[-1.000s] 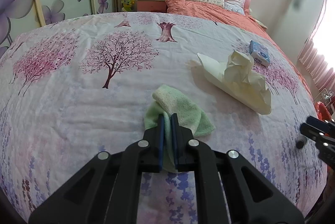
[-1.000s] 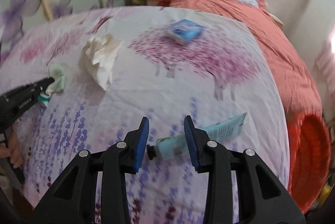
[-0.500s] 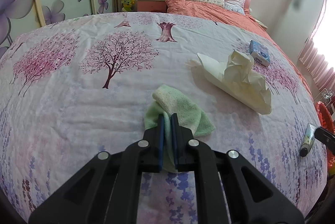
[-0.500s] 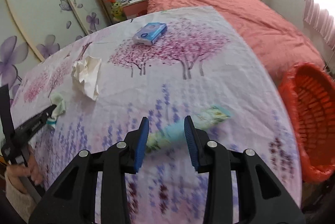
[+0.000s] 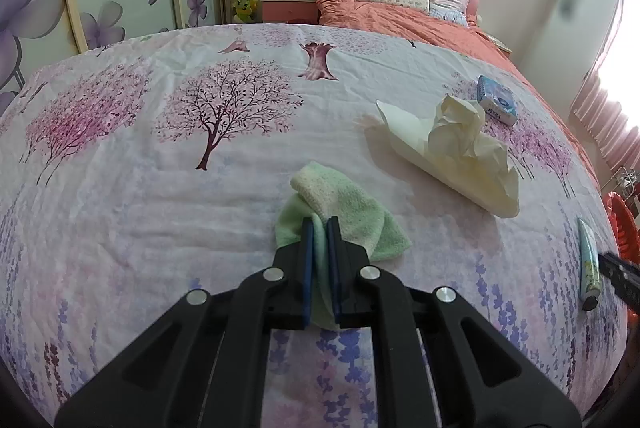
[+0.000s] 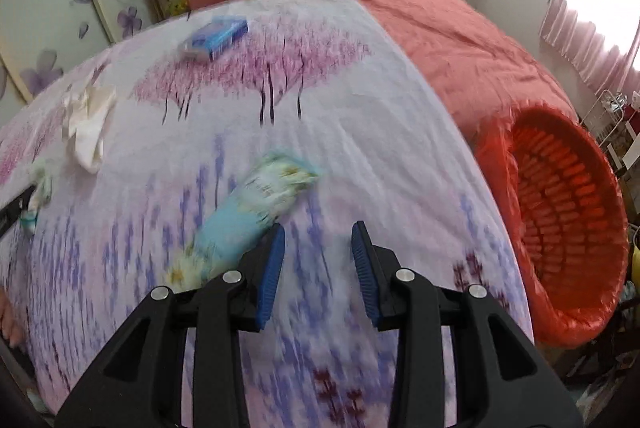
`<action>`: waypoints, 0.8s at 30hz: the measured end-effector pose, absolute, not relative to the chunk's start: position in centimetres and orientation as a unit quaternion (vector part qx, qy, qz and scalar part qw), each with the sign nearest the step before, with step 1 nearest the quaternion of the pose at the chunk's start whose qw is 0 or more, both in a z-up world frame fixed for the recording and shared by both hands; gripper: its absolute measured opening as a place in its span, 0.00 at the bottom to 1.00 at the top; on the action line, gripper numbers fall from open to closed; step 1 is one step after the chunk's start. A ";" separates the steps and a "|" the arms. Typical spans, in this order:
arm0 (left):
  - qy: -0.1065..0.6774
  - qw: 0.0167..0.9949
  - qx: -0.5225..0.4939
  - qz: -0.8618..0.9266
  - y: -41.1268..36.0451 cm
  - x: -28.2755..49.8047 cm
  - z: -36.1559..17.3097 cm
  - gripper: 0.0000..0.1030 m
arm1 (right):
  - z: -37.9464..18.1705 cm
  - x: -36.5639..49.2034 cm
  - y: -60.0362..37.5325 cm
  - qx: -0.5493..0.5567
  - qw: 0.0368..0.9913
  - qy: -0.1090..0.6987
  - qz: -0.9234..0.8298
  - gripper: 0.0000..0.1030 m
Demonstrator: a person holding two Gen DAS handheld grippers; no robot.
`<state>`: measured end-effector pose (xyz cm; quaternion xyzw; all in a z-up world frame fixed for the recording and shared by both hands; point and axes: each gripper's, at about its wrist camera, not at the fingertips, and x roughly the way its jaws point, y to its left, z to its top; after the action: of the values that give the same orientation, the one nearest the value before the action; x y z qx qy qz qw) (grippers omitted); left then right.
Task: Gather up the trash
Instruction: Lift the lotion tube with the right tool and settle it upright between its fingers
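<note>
Trash lies scattered over the bed [image 5: 120,187], whose tree-printed sheet fills both views; in the left wrist view nothing on it has shifted from a second ago. Off the bed's right edge stands the red basket [image 6: 560,211], which takes up far more of the right wrist view than a second ago, when only its rim showed.

On the sheet, the crumpled cream paper [image 5: 460,143] lies right of centre, with the blue tissue pack [image 5: 496,99] just beyond it; both are where they were. The green cloth [image 5: 340,211] sits in front of the left gripper [image 5: 320,228], whose fingers are pressed together on a fold of it, exactly as before.

The light-blue tube [image 6: 248,211] has changed most. A second ago it lay crosswise between the right gripper's [image 6: 318,240] fingers; now it lies on the sheet to their left, slanting away, its near part hidden behind the left finger, so I cannot tell whether they touch. Those fingers are spread with only sheet between them. In the left wrist view the tube shows near the bed's right edge, cap towards the camera.
</note>
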<state>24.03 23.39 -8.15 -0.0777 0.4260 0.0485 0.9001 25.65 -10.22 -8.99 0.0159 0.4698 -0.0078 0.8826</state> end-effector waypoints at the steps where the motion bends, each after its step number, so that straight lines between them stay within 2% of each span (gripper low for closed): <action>1: 0.426 0.900 -0.078 0.048 23.4 24.0 -8.2 0.10 | -8.9 26.0 -10.1 0.019 0.883 0.468 -0.005 0.35; 5: 0.426 0.900 -0.076 0.049 23.4 24.0 -8.1 0.10 | -8.6 27.3 -9.2 0.004 0.889 0.457 -0.017 0.33; 14: 0.426 0.900 -0.077 0.049 23.4 24.0 -8.1 0.10 | -7.3 23.8 -9.5 0.095 0.901 0.421 0.051 0.33; 24: 0.427 0.900 -0.071 0.051 23.4 24.0 -8.1 0.10 | -9.1 23.8 -6.1 0.044 0.893 0.444 0.047 0.32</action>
<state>23.99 23.35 -8.12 -0.0714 0.4267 0.0514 0.9001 23.79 -6.10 -9.06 0.0444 0.4444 0.0469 0.8935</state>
